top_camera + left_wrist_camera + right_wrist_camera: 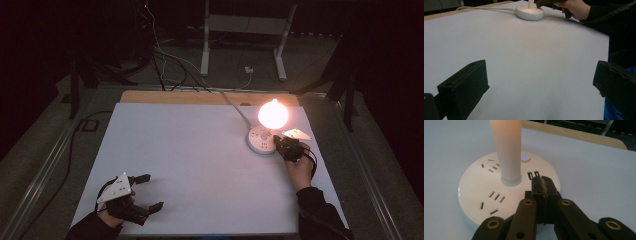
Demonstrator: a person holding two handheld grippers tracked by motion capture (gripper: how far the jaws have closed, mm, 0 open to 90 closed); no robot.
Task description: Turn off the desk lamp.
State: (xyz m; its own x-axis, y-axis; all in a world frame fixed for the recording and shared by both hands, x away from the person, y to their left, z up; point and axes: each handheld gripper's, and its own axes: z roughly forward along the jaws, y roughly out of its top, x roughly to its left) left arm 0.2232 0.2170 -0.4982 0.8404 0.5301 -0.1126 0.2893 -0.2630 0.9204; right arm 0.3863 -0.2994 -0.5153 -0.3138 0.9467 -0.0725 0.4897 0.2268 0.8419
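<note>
Lamp socket base (261,140): in the high view I see a round white disc at the table's (200,165) far right, its globe bulb (273,114) glowing orange; my right gripper (281,144) sits at its rim, my left gripper (150,192) spread wide near the front-left edge. Left gripper view: the base (529,12) lies far off, cable (486,9) trailing. Right gripper view: jaws pressed together, tips over the base (474,195) near its USB ports (533,174); a blue indicator light (524,157) is lit beside the stem (507,150).

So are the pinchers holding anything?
No. The right gripper is shut with nothing between its jaws, tips over the lamp base. The left gripper is open over bare table.
</note>
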